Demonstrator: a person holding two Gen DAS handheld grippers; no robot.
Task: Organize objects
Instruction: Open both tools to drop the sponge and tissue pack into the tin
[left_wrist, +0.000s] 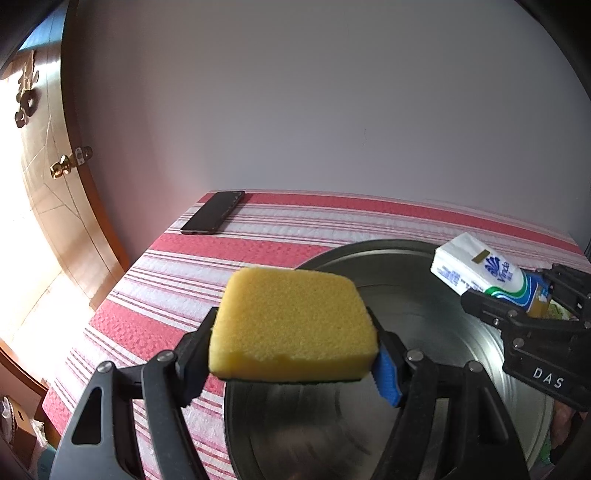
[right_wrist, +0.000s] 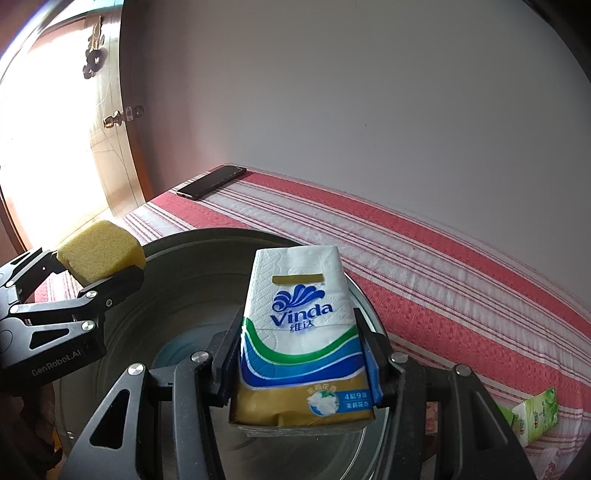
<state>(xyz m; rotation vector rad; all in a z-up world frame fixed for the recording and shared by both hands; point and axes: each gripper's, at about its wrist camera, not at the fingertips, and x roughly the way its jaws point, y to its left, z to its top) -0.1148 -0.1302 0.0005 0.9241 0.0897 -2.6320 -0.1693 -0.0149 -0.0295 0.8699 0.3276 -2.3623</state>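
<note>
A yellow sponge (left_wrist: 291, 325) with a dark underside is clamped flat in my left gripper (left_wrist: 295, 328), above the near left rim of a large metal basin (left_wrist: 424, 332). In the right wrist view the sponge (right_wrist: 99, 247) and the left gripper (right_wrist: 85, 266) hang over the basin's (right_wrist: 207, 234) left edge. My right gripper (right_wrist: 298, 332) is shut on a Vinda tissue pack (right_wrist: 299, 325), held upright over the basin's right half. From the left wrist view the tissue pack (left_wrist: 480, 273) and right gripper (left_wrist: 532, 291) sit at the far right.
The basin stands on a red and white striped tablecloth (left_wrist: 258, 236). A black phone (left_wrist: 213, 212) lies at the table's far left corner by the wall. A green tissue packet (right_wrist: 535, 413) lies on the cloth at the near right. A wooden door (left_wrist: 55, 206) is on the left.
</note>
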